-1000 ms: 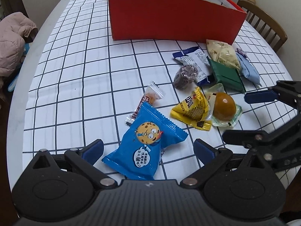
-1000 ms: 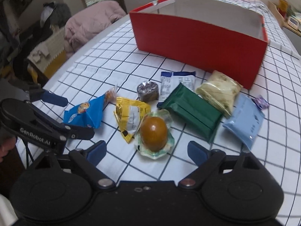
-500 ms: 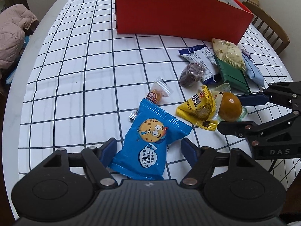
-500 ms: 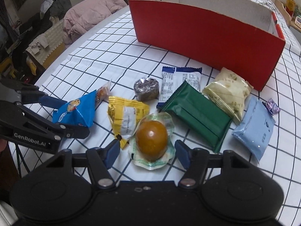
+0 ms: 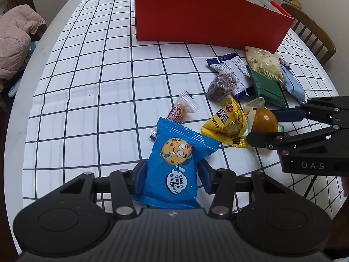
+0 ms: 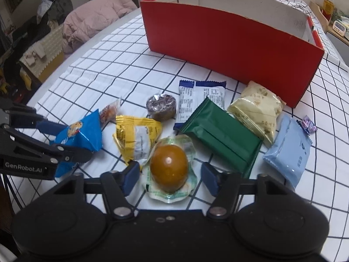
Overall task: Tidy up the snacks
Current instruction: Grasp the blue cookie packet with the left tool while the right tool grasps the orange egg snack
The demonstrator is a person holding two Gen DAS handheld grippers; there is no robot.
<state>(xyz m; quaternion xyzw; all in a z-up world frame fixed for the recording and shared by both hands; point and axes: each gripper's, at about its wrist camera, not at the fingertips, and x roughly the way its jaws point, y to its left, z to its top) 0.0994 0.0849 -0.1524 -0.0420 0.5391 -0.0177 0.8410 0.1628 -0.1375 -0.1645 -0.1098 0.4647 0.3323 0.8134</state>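
Observation:
A blue cookie packet (image 5: pixel 174 163) lies at the near edge of the checked tablecloth, and my left gripper (image 5: pixel 172 174) is closing on it. Its blue pads (image 5: pixel 139 174) press the packet's sides, which crumple upward in the right wrist view (image 6: pixel 80 133). A brown egg in a clear wrapper (image 6: pixel 169 168) sits between the closing jaws of my right gripper (image 6: pixel 170 176). A thin gap still shows beside its right pad (image 6: pixel 208 178). The red box (image 6: pixel 229 41) stands open at the back.
Around the egg lie a yellow packet (image 6: pixel 137 137), a small orange sweet (image 5: pixel 183 109), a dark round cake (image 6: pixel 161 107), and white-blue (image 6: pixel 200 96), green (image 6: pixel 220 135), cream (image 6: pixel 257 109) and pale blue (image 6: pixel 288 152) packets. A wooden chair (image 5: pixel 314 30) stands at the right.
Both grippers' jaws have narrowed from wide apart. The left pads now squeeze the blue packet, which has tipped up. The right pads have drawn in close beside the egg.

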